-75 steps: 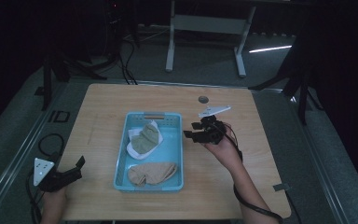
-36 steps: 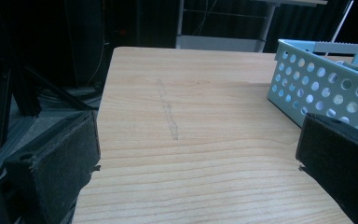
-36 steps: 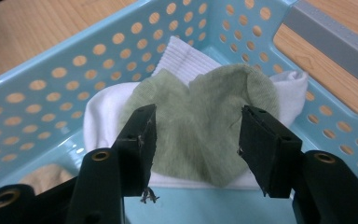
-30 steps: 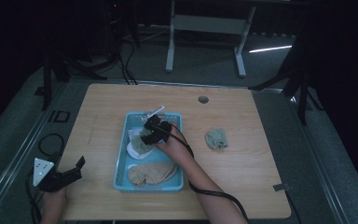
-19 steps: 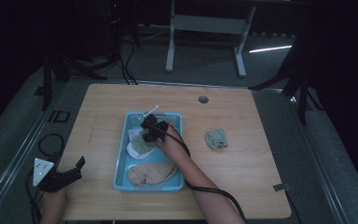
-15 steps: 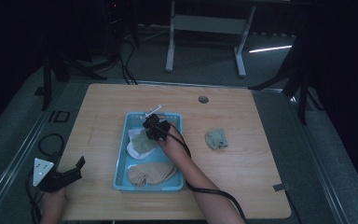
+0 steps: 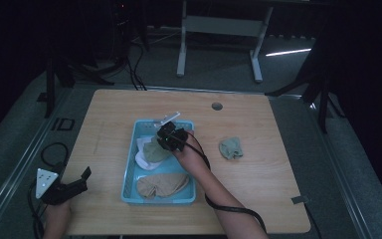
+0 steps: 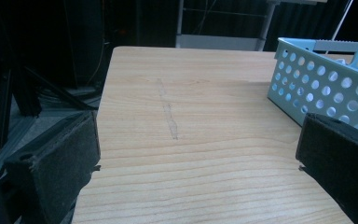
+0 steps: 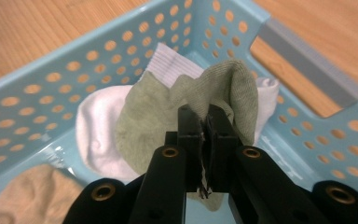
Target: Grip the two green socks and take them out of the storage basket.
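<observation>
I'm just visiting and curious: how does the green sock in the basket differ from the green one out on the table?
The green sock in the basket is pinched by the right claw and lies on a white sock; the green sock on the table lies bunched and untouched on bare wood. Both look the same pale green.

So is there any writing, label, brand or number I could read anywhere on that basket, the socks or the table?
None can be read.
The blue basket, the green sock, the white sock, the tan sock and the wooden table bear no print.
A dark mark on the ledge left of the table may be lettering; it is too blurred to read.
</observation>
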Demonstrator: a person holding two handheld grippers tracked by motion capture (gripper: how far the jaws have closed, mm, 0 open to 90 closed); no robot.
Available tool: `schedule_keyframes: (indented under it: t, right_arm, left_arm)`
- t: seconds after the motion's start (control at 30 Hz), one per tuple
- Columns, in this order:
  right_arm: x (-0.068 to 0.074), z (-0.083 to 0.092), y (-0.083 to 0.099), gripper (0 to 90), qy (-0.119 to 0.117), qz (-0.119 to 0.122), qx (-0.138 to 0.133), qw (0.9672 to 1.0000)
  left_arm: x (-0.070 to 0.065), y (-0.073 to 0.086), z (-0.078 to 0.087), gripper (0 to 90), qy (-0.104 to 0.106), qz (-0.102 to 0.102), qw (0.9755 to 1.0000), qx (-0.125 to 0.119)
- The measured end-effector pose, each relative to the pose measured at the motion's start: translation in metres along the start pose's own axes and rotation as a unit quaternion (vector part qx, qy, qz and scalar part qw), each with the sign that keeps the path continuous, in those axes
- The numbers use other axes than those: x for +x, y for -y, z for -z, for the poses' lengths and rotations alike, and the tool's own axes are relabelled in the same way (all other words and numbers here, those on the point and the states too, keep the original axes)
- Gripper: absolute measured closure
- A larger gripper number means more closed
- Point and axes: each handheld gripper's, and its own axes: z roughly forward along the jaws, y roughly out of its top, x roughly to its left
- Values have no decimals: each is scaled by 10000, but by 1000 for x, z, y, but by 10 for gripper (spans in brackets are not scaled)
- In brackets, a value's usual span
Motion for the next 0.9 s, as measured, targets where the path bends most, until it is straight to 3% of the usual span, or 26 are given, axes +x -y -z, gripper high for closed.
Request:
schedule_keyframes:
  t: [0.53,0.9]
  right_arm:
    - [-5,63,-6,865,-88,84,-575,9983]
    - [-31,107,1,865,131,-130,-956,9953]
  left_arm:
    - [-1,0,-1,0,-18,-34,10000,27]
    - [-1,0,-1,0,-22,-36,10000,23]
